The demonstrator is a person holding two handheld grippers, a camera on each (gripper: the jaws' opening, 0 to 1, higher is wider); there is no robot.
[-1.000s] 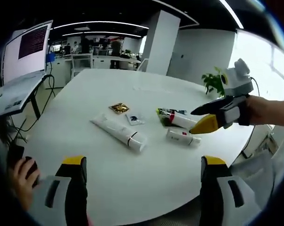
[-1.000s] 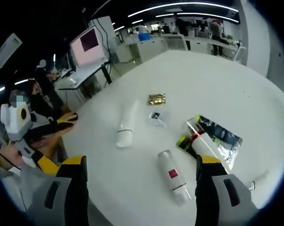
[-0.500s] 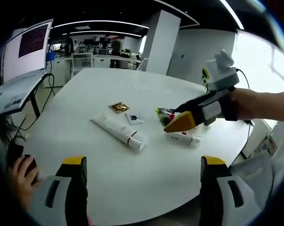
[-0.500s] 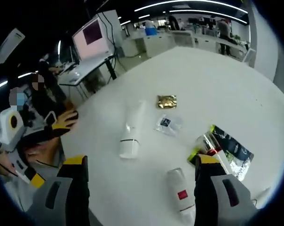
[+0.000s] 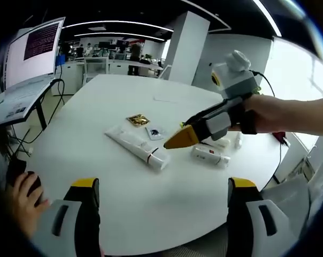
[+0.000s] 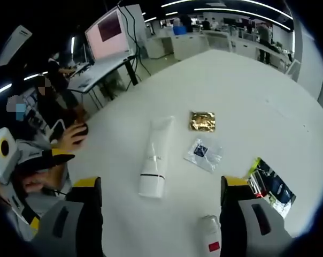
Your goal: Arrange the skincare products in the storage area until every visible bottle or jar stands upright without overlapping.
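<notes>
Approaching the lying white tube (image 6: 155, 160) with spread jaws, centre the right gripper (image 6: 160, 214) across its body near the cap before closing; left gripper (image 5: 161, 214) jaws also spread.

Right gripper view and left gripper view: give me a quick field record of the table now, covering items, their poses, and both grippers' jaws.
surface: round white table
long white tube: lying flat, cap toward the right gripper
short white bottle with red label: lying on its side
gold foil sachet: flat
clear sachet with dark print: flat, beside the gold one
green-and-black foil pack: flat, near the table's edge
standing upright: none
right gripper: jaws open, above the table, holding nothing
left gripper: jaws open, empty, at the table's edge
</notes>
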